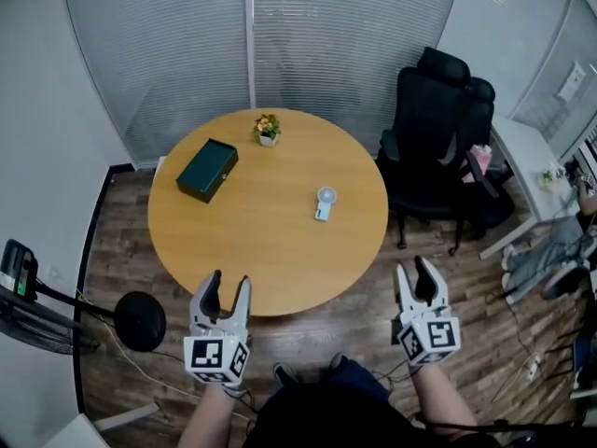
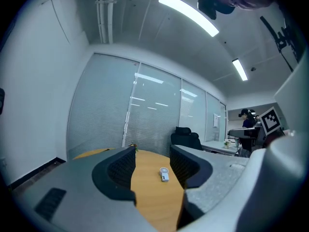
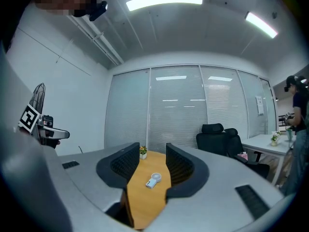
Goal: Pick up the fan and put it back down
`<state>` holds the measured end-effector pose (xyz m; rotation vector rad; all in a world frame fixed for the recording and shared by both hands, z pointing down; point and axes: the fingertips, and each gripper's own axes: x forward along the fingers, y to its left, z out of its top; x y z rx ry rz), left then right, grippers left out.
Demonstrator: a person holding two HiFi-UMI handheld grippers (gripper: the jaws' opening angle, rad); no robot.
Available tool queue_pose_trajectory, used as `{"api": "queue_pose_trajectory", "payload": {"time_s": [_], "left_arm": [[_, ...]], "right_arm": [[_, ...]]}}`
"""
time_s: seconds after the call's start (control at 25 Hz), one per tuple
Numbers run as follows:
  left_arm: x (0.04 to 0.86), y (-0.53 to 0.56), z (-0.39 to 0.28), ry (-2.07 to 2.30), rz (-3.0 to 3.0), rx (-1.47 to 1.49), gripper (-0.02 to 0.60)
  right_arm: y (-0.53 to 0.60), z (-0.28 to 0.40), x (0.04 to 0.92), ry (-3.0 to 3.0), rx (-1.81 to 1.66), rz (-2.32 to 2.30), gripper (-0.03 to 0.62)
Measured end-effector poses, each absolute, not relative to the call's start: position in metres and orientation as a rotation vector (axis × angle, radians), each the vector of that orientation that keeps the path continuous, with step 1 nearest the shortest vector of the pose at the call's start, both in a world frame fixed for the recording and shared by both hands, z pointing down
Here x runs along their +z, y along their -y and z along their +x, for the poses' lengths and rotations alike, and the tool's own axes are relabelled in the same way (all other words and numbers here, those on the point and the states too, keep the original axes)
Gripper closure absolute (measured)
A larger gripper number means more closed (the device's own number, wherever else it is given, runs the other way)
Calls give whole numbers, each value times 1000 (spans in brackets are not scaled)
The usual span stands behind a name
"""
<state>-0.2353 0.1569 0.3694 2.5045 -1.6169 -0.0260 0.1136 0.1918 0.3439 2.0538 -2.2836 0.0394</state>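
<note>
A round wooden tabletop point(image 1: 270, 250) stands on a dark wood floor point(image 1: 119, 236). Behind it are glass walls with blinds point(image 1: 345, 35); black office chairs point(image 1: 434, 119) stand at the right. Long ceiling lamps point(image 3: 164, 0) are lit.

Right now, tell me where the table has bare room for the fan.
Free: the near half of the table, from the fan to the near edge, and the middle strip between box and fan. Tightest is the far edge by the plant.

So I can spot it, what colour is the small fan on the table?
The fan is white, clearest in the head view.
</note>
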Motion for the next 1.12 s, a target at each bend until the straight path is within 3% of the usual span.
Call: {"api": "queue_pose_trajectory", "payload": {"time_s": [0.48, 1.12], "left_arm": [[385, -118, -216, 1599, 2507, 17, 368], [383, -30, -148, 1780, 2359, 153, 368]], "right_arm": [[-152, 126, 359, 2312, 78, 2077, 416], [20, 186, 401, 2498, 309, 1905, 419]]}}
